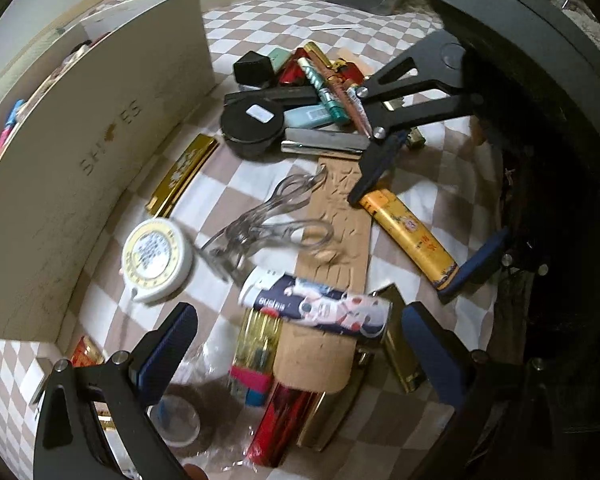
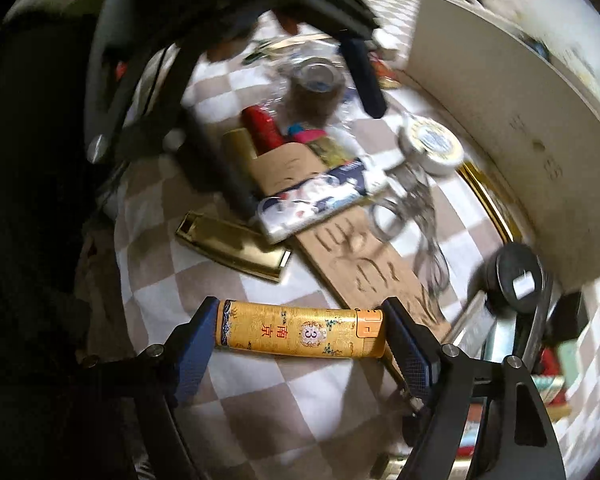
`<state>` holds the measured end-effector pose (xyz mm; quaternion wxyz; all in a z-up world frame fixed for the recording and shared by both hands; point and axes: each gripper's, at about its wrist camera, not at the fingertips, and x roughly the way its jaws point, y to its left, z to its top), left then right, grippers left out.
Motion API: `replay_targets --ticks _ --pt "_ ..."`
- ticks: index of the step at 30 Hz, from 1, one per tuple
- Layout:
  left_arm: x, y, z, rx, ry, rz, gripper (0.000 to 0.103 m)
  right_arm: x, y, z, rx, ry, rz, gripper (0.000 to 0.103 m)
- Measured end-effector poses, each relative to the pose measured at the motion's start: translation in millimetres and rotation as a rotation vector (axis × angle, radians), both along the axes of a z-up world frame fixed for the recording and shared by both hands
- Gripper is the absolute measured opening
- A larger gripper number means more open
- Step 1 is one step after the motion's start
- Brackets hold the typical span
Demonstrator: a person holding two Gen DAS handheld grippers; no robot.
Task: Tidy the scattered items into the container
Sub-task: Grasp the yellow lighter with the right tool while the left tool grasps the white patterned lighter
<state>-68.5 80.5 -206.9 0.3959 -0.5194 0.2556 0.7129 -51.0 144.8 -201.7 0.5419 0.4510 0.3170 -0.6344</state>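
**Most of the clutter still out; one lighter bracketed**

Judging by how things lie, the tidying is at an early or middle stage. The container (image 1: 100,128), a pale box with faint lettering on its wall, stands at the edge of the checked cloth on the desk (image 1: 236,36), and a few coloured things show over its rim. Far more remains outside: a round black tin (image 1: 252,124), clear eyelash curlers (image 1: 268,216), a white tape measure (image 1: 156,260), a printed lighter (image 1: 316,308), a gold case (image 2: 232,246) and a heap of pens and tubes.

The right gripper (image 2: 300,334) is spread with its pads at either end of the yellow lighter (image 2: 300,334), which lies flat on the cloth; whether the pads already press it I cannot tell. The left gripper (image 1: 300,344) hangs released over the printed lighter, holding nothing.

The left view alone shows the far heap and the box's inside edge. The right view alone shows the yellow lighter's print and the pad contact closely.
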Motion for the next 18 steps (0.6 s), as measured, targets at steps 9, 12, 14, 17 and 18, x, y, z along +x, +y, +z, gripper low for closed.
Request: replay_targets --ticks 9,12,14,17,18 --pt "-8.1 1.5 -7.7 -0.003 -0.028 -0.053 0.103 -22.3 8.8 10.3 -0.108 -0.212 -0.108 0.081" --pt "-8.7 0.4 -8.3 0.012 -0.048 -0.067 0.103 -22.6 7.3 12.9 -0.117 -0.229 -0.12 0.081" --pt "-7.0 0.3 -8.9 0.021 -0.068 -0.082 0.103 -18.9 5.1 14.4 -0.115 -0.219 -0.113 0.081" --pt "-3.5 0.4 -11.0 0.021 -0.099 -0.103 0.101 -17.3 5.4 16.1 -0.12 -0.221 -0.114 0.081" --pt "-2.0 0.2 -11.8 0.018 -0.106 -0.109 0.101 -28.3 15.4 13.0 -0.124 -0.229 -0.119 0.081"
